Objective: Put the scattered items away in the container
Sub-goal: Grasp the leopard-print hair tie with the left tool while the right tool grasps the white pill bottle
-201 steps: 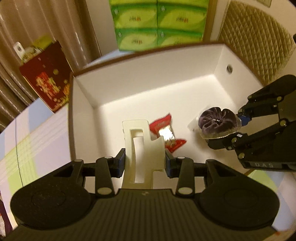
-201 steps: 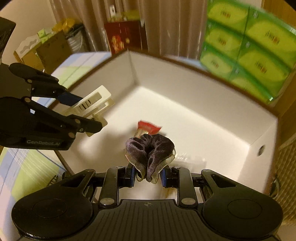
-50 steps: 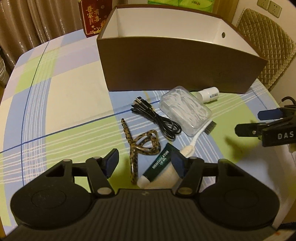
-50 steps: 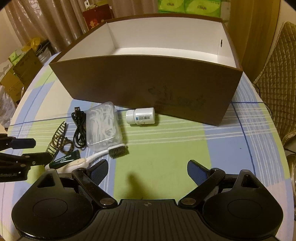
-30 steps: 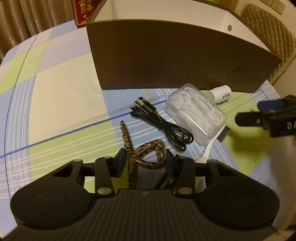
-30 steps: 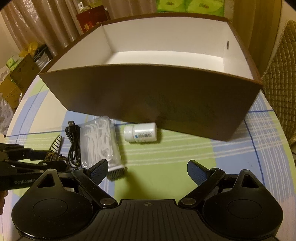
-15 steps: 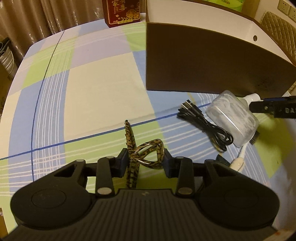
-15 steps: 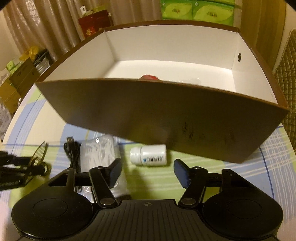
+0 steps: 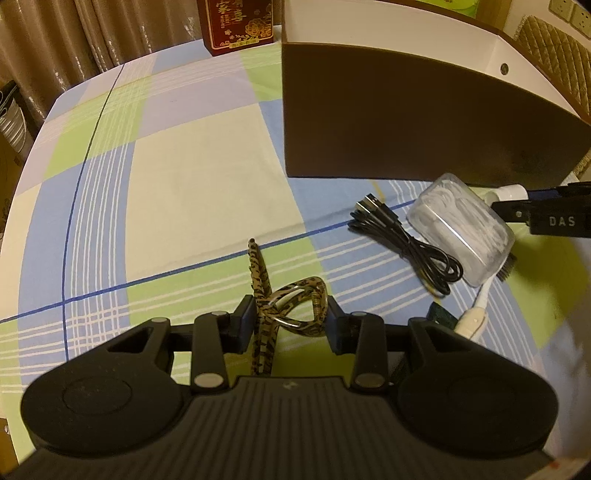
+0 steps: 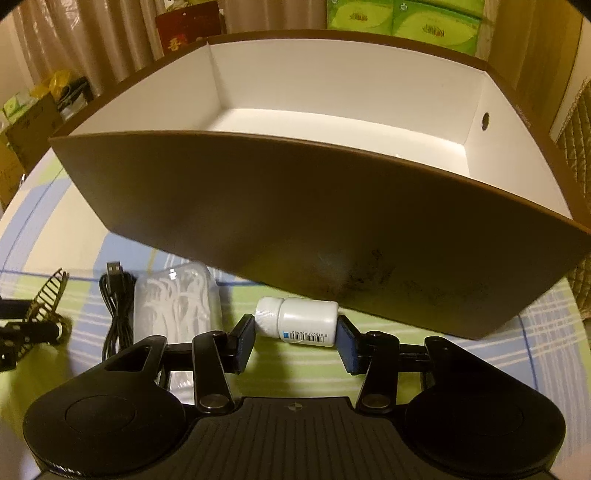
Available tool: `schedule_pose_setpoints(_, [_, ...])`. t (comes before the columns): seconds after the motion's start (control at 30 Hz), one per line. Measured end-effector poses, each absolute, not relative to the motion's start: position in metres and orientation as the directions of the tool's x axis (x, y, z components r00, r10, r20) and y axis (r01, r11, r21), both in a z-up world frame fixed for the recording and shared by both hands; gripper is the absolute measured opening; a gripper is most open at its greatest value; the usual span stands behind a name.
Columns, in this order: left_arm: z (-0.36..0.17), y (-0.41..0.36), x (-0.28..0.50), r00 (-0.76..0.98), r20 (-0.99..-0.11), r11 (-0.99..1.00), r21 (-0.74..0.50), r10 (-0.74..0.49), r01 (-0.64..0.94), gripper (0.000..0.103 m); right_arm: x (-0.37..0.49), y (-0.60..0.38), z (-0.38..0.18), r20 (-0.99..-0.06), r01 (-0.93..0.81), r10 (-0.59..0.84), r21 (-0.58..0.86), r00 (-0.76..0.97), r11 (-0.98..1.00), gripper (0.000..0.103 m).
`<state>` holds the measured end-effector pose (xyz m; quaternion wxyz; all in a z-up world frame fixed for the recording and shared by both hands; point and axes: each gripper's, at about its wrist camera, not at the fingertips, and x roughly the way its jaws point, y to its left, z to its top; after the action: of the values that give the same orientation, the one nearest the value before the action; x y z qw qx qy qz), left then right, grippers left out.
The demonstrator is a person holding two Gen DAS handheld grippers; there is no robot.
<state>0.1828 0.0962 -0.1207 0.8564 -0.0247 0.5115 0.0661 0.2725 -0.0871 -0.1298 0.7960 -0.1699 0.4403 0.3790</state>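
Observation:
The brown box point(image 9: 406, 118) with a white inside stands at the back of the table; it also shows in the right wrist view point(image 10: 280, 206). My left gripper point(image 9: 290, 319) is shut on a leopard-print hair clip point(image 9: 291, 299), also seen in the right wrist view point(image 10: 46, 299). My right gripper point(image 10: 295, 338) has its fingers at both ends of a white pill bottle point(image 10: 299, 321) lying in front of the box, touching or nearly so. A black USB cable point(image 9: 402, 240), a clear floss-pick case point(image 9: 461, 229), a toothbrush point(image 9: 480, 306) and a green tube point(image 9: 439, 315) lie on the cloth.
The table has a green, blue and cream checked cloth point(image 9: 166, 166). A red gift box point(image 9: 238, 22) stands behind the brown box's left end. Green tissue packs point(image 10: 402, 18) are stacked behind it. A quilted chair point(image 9: 557, 44) is at the right.
My left gripper closed on the leopard-print hair clip and holds it. My right gripper moved forward and down to the pill bottle and narrowed its fingers around it.

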Motion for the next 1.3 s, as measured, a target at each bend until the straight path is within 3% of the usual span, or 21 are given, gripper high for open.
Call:
schedule_pose_setpoints(0.63, [-0.113, 0.073, 0.097, 0.383, -0.923, 0.989, -0.027, 0.031, -0.146, 0.037, 0.226, -0.174, -0.12, -0.9, -0.844, 0.409, 0.097, 0.152, 0.527, 0.044])
schedule_pose_setpoints(0.67, [-0.115, 0.073, 0.095, 0.38, -0.924, 0.987, -0.027, 0.036, -0.16, 0.04, 0.226, -0.173, -0.12, -0.9, -0.845, 0.408, 0.096, 0.152, 0.526, 0.046])
schedule_pose_setpoints(0.77, [-0.117, 0.077, 0.093, 0.388, -0.921, 0.975, -0.049, 0.04, -0.216, 0.042, 0.222, -0.173, -0.123, -0.9, -0.849, 0.409, 0.096, 0.149, 0.52, 0.068])
schedule_pose_setpoints(0.8, [-0.117, 0.078, 0.093, 0.393, -0.918, 0.973, -0.053, 0.042, -0.226, 0.042, 0.22, -0.172, -0.123, -0.898, -0.85, 0.412, 0.095, 0.151, 0.519, 0.068])
schedule_pose_setpoints(1.13, [-0.116, 0.071, 0.097, 0.417, -0.906, 0.978, -0.013, 0.077, -0.209, 0.038, 0.215, -0.157, -0.124, -0.875, -0.827, 0.428, 0.061, 0.225, 0.558, 0.067])
schedule_pose_setpoints(1.2, [-0.116, 0.071, 0.097, 0.419, -0.905, 0.979, -0.009, 0.079, -0.204, 0.038, 0.213, -0.153, -0.125, -0.881, -0.829, 0.411, 0.039, 0.236, 0.558, 0.047])
schedule_pose_setpoints(1.3, [-0.116, 0.07, 0.096, 0.423, -0.902, 0.98, -0.003, 0.084, -0.201, 0.038, 0.212, -0.154, -0.127, -0.882, -0.824, 0.407, 0.038, 0.238, 0.565, 0.045])
